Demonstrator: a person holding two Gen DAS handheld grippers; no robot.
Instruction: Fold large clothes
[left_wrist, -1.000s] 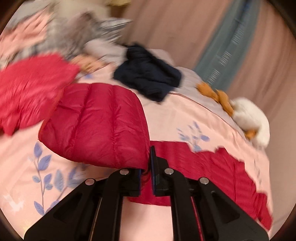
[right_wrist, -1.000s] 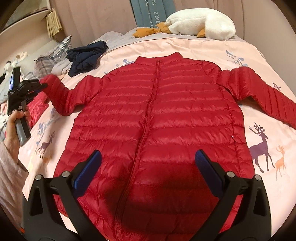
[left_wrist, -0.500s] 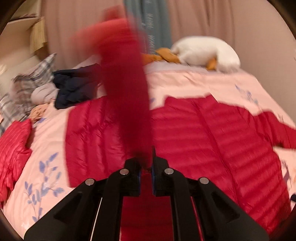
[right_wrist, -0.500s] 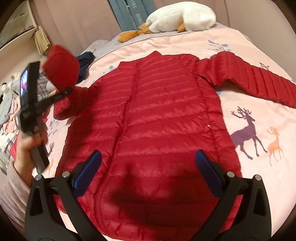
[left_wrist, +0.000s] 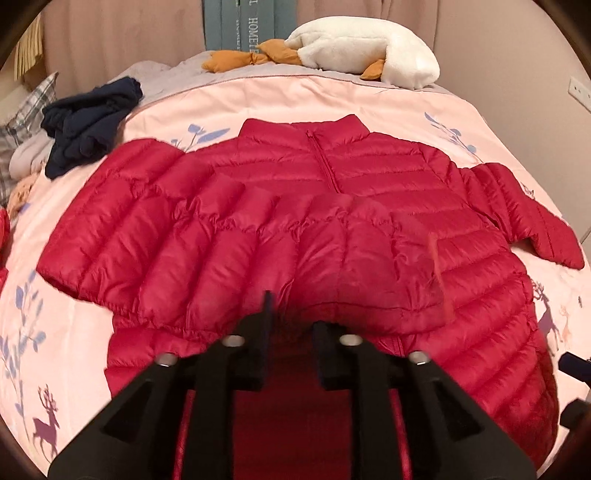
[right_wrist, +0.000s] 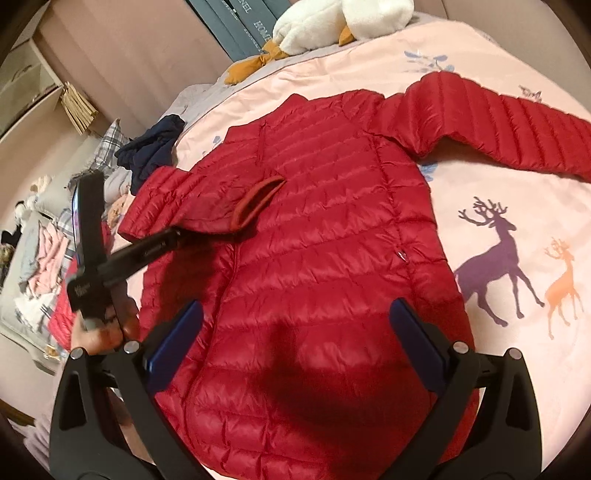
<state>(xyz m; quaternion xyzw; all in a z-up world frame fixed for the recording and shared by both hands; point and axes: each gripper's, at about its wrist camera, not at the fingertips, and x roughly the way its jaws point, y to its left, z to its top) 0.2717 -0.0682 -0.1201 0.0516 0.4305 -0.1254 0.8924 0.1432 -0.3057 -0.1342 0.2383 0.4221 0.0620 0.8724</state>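
Left gripper (left_wrist: 290, 332) just opening — sleeve (left_wrist: 240, 240) apparently released, lying ahead across jacket (left_wrist: 388, 173).

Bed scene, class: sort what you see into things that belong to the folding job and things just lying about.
In the job:
red puffer jacket
left tool
right tool

Lying about:
navy garment
plush goose
plaid pillow

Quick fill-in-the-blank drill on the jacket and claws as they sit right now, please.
1. The jacket on the bed is coloured ____.
2. The sleeve by the left claw lies folded across the jacket's ____.
3. The right claw hangs over the hem with its jaws wide ____.
4. The other sleeve lies stretched out on the ____.

Missing words: red; front; open; bed
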